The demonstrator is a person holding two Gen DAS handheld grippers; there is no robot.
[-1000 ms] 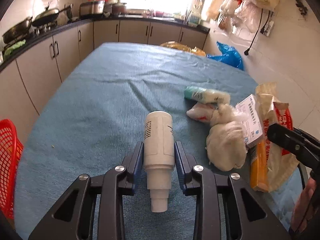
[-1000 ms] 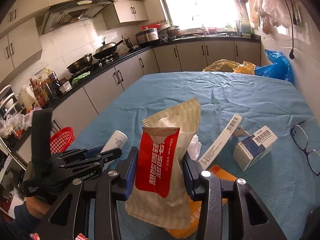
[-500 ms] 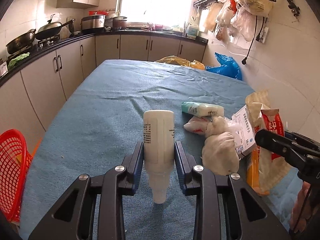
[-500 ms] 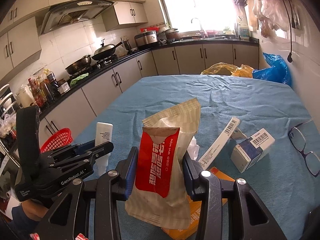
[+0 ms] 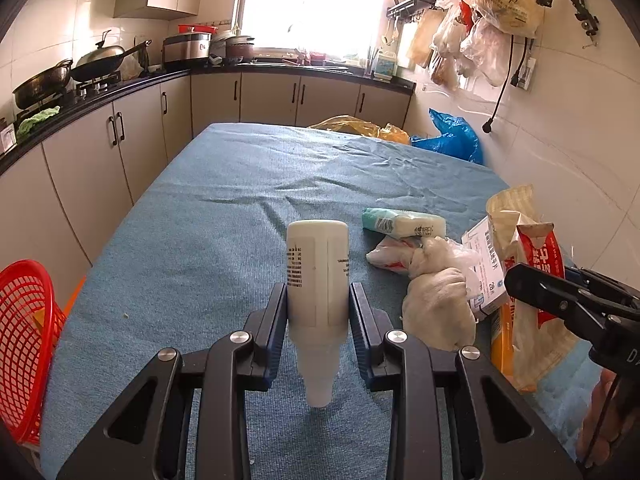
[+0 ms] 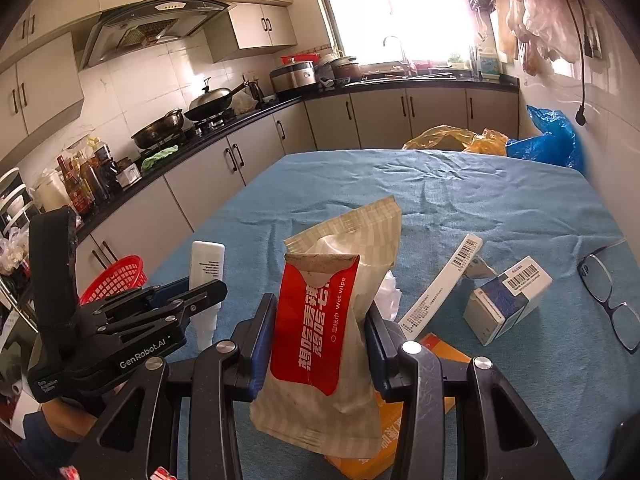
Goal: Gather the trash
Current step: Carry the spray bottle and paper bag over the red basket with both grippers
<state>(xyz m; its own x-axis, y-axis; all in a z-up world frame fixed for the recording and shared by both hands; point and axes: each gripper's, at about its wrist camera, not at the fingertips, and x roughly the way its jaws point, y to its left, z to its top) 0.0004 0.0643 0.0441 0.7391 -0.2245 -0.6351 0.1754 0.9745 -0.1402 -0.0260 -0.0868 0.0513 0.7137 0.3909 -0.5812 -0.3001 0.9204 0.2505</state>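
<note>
A white plastic bottle (image 5: 316, 264) hangs cap-down just above the blue tablecloth (image 5: 224, 216), with my left gripper (image 5: 318, 296) shut on its body. In the right wrist view the same bottle (image 6: 206, 264) stands upright at the left, in the left gripper (image 6: 200, 292). My right gripper (image 6: 320, 312) is shut on a red-and-beige wet wipe packet (image 6: 316, 320), lifted off the cloth. In the left wrist view that packet (image 5: 536, 248) and the right gripper (image 5: 520, 280) show at the right edge.
A red mesh basket (image 5: 24, 340) stands off the table's left side. A crumpled white bag (image 5: 436, 308) and a green-white packet (image 5: 404, 222) lie on the cloth. Further right are a blue-white box (image 6: 508, 296), a flat barcode box (image 6: 440, 284), an orange pack (image 6: 400, 432) and glasses (image 6: 608, 292).
The left gripper has tipped upward with the bottle, which now stands more upright over the cloth. The right gripper and its packet have stayed still.
</note>
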